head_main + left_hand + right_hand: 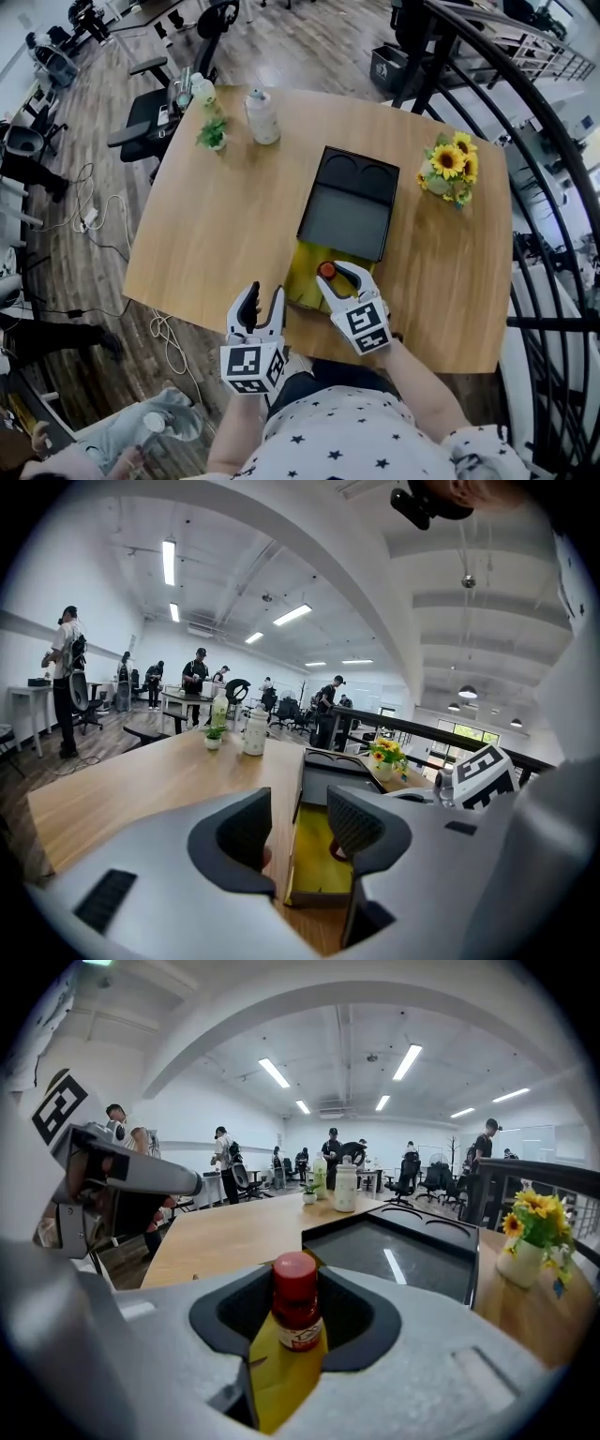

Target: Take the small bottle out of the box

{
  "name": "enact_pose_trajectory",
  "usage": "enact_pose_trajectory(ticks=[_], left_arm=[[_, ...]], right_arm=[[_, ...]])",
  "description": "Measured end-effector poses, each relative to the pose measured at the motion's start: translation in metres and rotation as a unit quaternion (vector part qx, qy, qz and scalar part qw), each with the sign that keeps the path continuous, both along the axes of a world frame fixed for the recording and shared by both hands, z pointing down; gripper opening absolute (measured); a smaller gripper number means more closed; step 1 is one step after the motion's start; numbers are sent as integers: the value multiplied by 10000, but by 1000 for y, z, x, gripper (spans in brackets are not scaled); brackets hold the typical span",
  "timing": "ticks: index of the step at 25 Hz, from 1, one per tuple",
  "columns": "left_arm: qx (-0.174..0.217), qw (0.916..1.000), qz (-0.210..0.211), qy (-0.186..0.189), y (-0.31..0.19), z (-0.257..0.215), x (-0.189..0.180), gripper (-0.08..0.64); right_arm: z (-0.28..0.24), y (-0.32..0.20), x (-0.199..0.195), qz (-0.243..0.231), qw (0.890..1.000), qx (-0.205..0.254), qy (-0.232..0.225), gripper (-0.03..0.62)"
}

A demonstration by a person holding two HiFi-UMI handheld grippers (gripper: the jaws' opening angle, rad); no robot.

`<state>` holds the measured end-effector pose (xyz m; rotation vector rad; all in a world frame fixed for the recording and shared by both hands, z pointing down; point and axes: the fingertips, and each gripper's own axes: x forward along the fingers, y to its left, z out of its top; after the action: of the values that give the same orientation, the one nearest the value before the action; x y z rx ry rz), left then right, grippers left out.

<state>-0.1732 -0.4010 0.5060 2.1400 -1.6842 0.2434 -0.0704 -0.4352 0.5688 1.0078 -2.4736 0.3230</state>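
The small bottle [326, 270] with a red cap stands upright in the box [302, 281], which has a yellow inside and sits at the table's near edge. The box's black lid [352, 202] lies open behind it. My right gripper [335, 277] reaches into the box, its jaws on either side of the bottle [297, 1309]. A gap shows on the bottle's left side, so the right gripper [298, 1340] is open. My left gripper [264, 292] hovers open and empty just left of the box [315, 866]. Nothing sits between the left gripper's [298, 829] pads.
A white jar [262, 117] and a small potted plant [213, 134] stand at the table's far left. A vase of sunflowers [448, 169] stands at the far right. Office chairs [155, 108] sit beyond the table, a dark railing [525, 141] curves along the right, and people stand in the background.
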Motion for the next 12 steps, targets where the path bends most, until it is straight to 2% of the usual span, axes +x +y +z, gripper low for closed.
enact_pose_trajectory(ticks=[12], left_arm=[[-48,10000,45,6,4,1,0,172]], right_arm=[[-2,4,-3,-77,9998,93,168,141]])
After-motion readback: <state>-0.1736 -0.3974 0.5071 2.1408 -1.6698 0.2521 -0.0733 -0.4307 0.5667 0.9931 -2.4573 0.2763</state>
